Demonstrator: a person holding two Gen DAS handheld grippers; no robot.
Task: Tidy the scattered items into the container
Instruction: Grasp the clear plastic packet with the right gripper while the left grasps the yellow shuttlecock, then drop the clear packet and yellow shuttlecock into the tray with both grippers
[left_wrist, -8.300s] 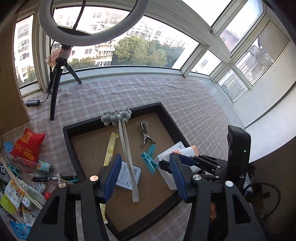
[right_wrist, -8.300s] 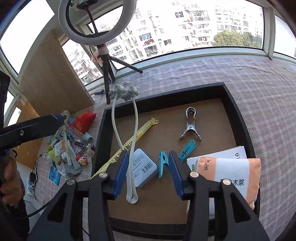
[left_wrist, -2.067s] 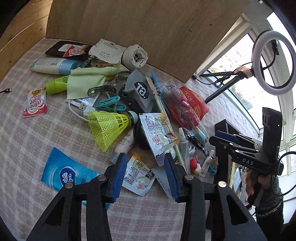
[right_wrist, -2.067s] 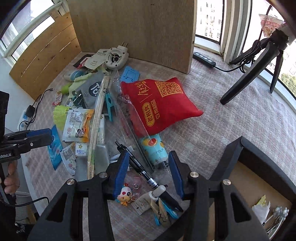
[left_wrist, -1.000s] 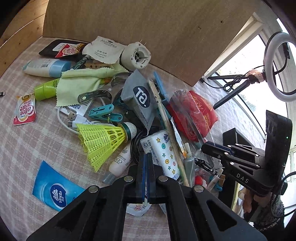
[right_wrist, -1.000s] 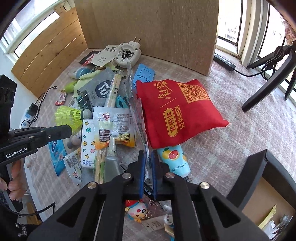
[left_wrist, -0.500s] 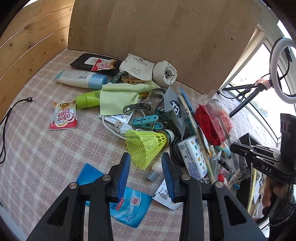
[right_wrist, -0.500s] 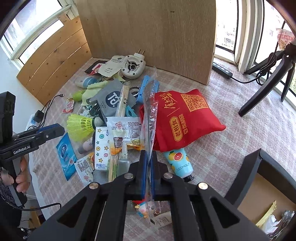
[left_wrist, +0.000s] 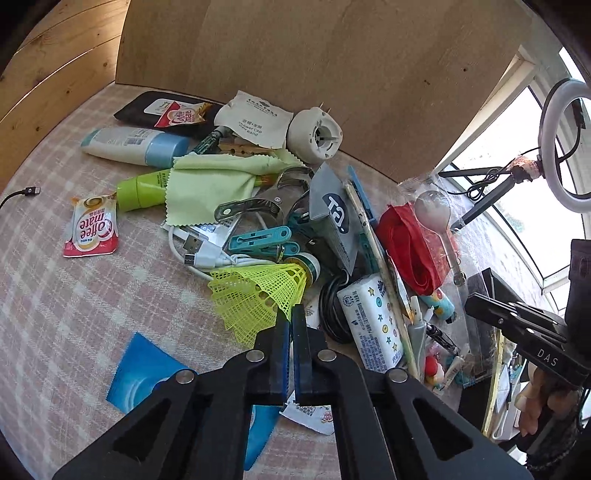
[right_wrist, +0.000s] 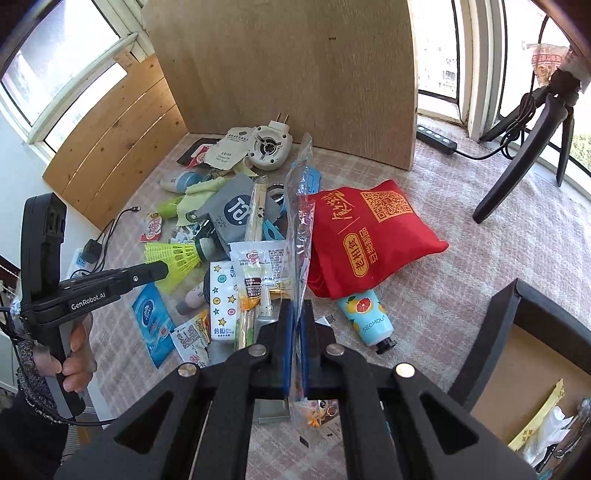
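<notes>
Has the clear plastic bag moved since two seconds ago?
Yes. The clear plastic bag, then flat beside the red pouch, now stands lifted above it, pinched in the right gripper.

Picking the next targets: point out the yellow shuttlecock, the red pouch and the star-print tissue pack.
yellow shuttlecock (left_wrist: 258, 295), left wrist view, on its mesh skirt.
red pouch (right_wrist: 373, 236), right wrist view, on the printed front face.
star-print tissue pack (left_wrist: 371, 325), left wrist view, on the middle of its top face.

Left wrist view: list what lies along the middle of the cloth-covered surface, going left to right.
Coffee-mate sachet → green cloth → teal clothespin → grey TaTa pouch → red bag → ring light on its tripod.
</notes>
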